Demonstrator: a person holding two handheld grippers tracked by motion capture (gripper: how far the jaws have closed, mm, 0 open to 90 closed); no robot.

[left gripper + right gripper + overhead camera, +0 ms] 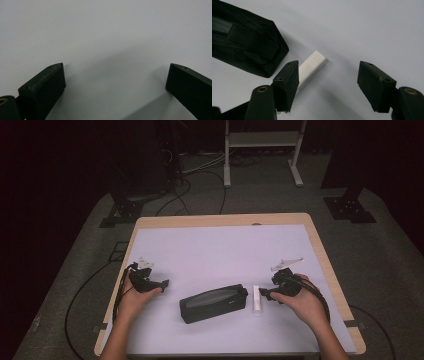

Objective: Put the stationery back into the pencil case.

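Eraser [257, 299], a small white block, lies flat on the pale table cover [220, 250] at lower centre-right of the high view, just beside the right end of the black pencil case [213, 303], apart from it by a narrow gap.

Your right gripper [265, 294] sits at the block's right side in that view. In the right gripper view the eraser [311, 70] runs from frame centre down behind the left jaw; the jaws stand apart and nothing is pressed between them. The block is not centred in the gap: it lies under the left jaw, with bare cover across the remainder.

Your left gripper [162, 284] rests at lower left of the high view, well apart from the case. In the left gripper view [113, 82] its jaws are spread wide over bare cover, holding nothing.

Handling judgement: the eraser looks light, firm with slight give, and its sleeve looks smooth, so it may slide on the cover if nudged from one side. Take it across the short width, near mid-length, pads flat on the two long faces. A grip at one end would probably let it swivel. Shift the gripper so that the block sits midway between the jaws before closing. The case [242, 40] looks soft and fabric-sided; keep the jaw clear of its corner.
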